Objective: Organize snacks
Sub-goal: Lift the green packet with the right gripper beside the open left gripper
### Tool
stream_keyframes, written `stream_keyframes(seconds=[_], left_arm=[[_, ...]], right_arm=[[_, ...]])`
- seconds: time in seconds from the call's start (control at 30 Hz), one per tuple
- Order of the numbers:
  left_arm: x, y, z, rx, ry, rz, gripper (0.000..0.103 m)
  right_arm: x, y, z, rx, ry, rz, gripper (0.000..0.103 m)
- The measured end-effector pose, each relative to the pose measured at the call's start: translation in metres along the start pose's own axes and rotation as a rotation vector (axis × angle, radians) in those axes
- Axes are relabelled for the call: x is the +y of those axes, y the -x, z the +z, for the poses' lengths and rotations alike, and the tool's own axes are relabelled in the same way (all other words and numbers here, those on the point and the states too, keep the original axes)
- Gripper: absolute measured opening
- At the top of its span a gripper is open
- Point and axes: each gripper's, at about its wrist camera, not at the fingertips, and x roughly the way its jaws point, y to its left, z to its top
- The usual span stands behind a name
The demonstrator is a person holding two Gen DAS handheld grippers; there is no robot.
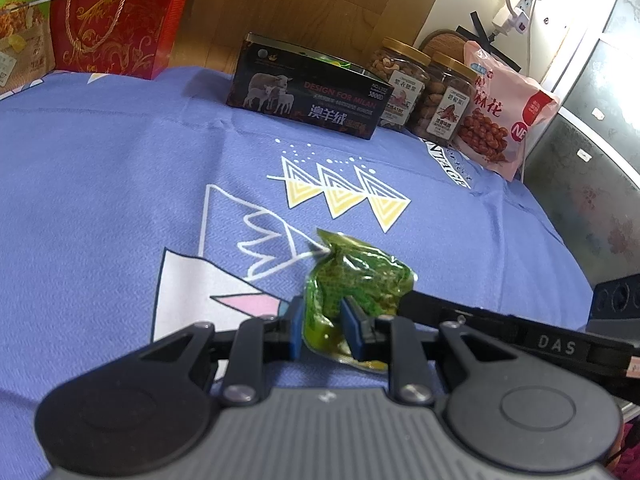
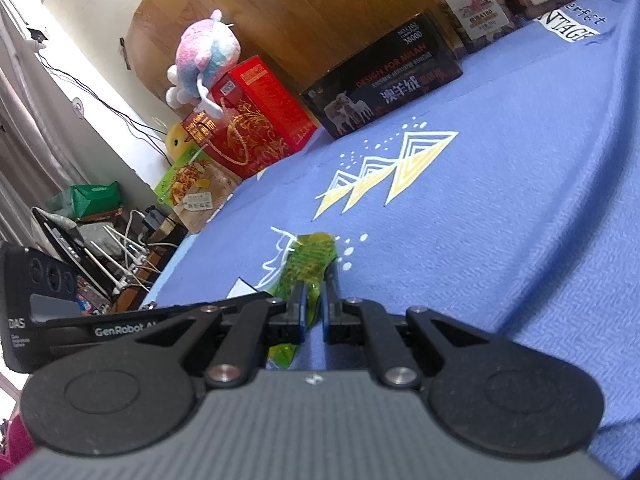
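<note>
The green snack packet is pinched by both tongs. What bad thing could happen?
1. The left tongs and right tongs both clamp the crinkly green snack packet; pulling apart might tear it.
2. Each grips only a thin edge, so it could slip out onto the blue cloth.

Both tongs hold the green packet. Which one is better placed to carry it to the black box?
Probably the left tongs: they clamp the green packet across its bulk, while the right tongs pinch only its edge. The black box lies ahead of both.
</note>
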Motion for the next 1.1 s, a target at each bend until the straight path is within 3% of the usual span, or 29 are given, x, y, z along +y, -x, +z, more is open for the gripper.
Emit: stream_keyframes(seconds=[0.4, 0.5, 0.53, 0.6, 0.67, 0.87, 1.03, 1.1], left_arm=[[0.014, 0.001, 0.0, -0.003, 0.037, -0.054, 0.021], [0.016, 0.002, 0.0, -0.003, 0.05, -0.066, 0.022], [0.018, 0.002, 0.0, -0.003, 0.058, -0.078, 0.024], [0.021, 0.004, 0.001, -0.004, 0.071, -0.108, 0.038], [0.023, 0.006, 0.001, -0.012, 0.084, -0.124, 0.045], [0.032, 0.006, 0.007, 0.008, 0.157, -0.24, 0.054], [0.042, 0.001, 0.011, 0.032, 0.275, -0.385, 0.055], [0.041, -0.003, 0.012, 0.039, 0.273, -0.369, 0.055]], right_arm=[[0.014, -0.009, -0.005, 0.041, 0.045, 0.024, 0.016], [0.015, -0.008, -0.005, 0.033, 0.055, 0.023, 0.011], [0.013, -0.008, -0.004, 0.032, 0.039, 0.027, 0.011], [0.005, -0.007, -0.002, 0.035, -0.018, 0.032, 0.011], [-0.01, -0.008, 0.0, 0.056, -0.139, 0.075, 0.011], [-0.042, -0.002, 0.002, 0.051, -0.402, 0.249, 0.008], [-0.05, 0.006, 0.004, 0.023, -0.479, 0.319, 0.005], [-0.049, 0.007, 0.006, 0.021, -0.461, 0.296, 0.005]])
